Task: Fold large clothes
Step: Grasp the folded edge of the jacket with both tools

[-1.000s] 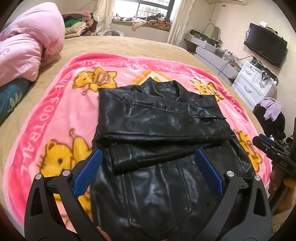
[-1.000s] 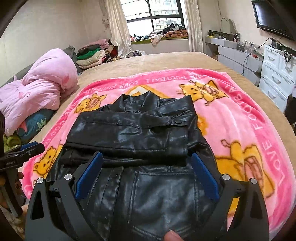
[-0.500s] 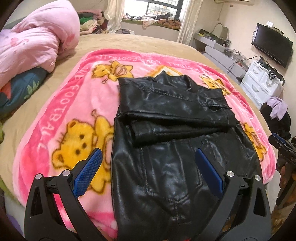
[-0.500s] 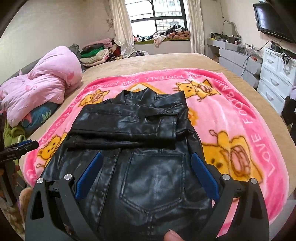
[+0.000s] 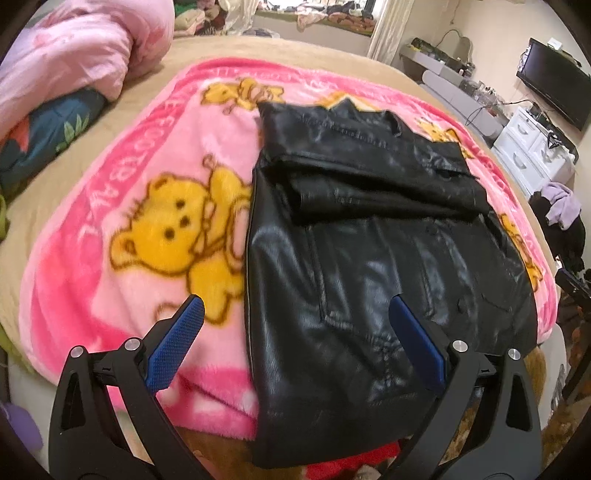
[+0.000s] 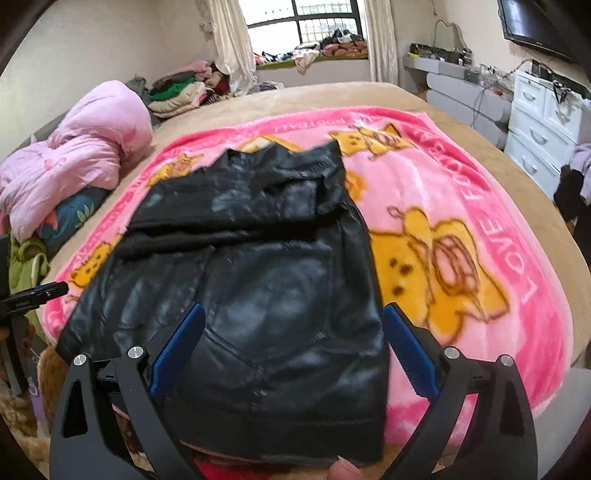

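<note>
Tan bed [image 6: 424, 96] under pink bear blanket [image 5: 110, 206], pink quilt [image 6: 85, 155]

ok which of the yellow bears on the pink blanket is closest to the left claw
The big yellow bear just left of the black leather jacket, directly ahead of the open left claw. The other bears are smaller, farther up the pink blanket or beyond the jacket.

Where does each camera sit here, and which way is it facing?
Left wrist: on the left hand-held gripper, above the bed's near edge, facing the black leather jacket; open blue fingers show.
Right wrist: on the right hand-held gripper, same edge, facing the window; open jaws and a fingertip show.
Shared: jacket, pink bear blanket, pink duvet.
</note>
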`<state>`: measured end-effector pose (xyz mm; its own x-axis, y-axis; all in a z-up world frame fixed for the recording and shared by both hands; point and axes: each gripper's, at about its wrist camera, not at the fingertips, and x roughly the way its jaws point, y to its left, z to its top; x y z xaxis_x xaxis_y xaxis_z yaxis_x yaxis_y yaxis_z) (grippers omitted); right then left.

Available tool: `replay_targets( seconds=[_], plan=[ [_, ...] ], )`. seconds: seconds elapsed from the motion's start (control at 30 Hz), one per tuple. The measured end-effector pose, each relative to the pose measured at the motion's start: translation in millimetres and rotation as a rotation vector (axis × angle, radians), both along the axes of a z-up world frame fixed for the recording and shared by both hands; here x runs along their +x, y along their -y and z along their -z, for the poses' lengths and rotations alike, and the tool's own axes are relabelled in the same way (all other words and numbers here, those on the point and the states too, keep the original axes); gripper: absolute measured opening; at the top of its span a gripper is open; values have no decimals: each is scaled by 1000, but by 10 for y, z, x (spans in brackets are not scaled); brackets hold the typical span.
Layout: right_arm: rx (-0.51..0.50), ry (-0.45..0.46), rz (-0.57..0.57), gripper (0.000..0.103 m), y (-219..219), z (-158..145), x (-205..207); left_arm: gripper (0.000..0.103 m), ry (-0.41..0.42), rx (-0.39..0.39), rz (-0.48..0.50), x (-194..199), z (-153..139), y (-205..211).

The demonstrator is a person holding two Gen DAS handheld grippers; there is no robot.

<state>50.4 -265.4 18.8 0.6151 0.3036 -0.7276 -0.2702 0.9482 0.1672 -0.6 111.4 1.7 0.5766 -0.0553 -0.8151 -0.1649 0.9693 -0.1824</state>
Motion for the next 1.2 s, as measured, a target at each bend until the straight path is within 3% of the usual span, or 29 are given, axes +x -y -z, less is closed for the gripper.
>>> replay_targets(
  seconds=[0.3,0.57,0.7,0.83,0.97,1.03,1.1,1.13,1.2],
  plan=[
    [-28,-87,4,96,243,298,-96,92,-71,-69,19,-151,317,-8],
    [47,-195,-55,95,337,566,-125,66,-89,-105,43,-283,452,-8],
    [55,-252,-97,90,327,745,-112,65,-93,-139,60,-320,488,-48],
    [31,-248,-124,89,295,843,-131,65,-113,-146,73,-323,567,-69],
    [-13,-219,-145,72,257,815,-201,65,-126,-112,80,-304,599,-4],
    [-12,-204,-152,60,267,777,-233,58,-130,-72,89,-288,600,62],
    [2,-183,-153,42,291,712,-255,39,-126,-75,100,-283,596,91],
    [12,-170,-150,29,302,674,-265,36,-122,-81,97,-284,585,99],
    [38,-151,-149,23,316,588,-269,18,-111,-79,91,-291,552,93]
  ],
)
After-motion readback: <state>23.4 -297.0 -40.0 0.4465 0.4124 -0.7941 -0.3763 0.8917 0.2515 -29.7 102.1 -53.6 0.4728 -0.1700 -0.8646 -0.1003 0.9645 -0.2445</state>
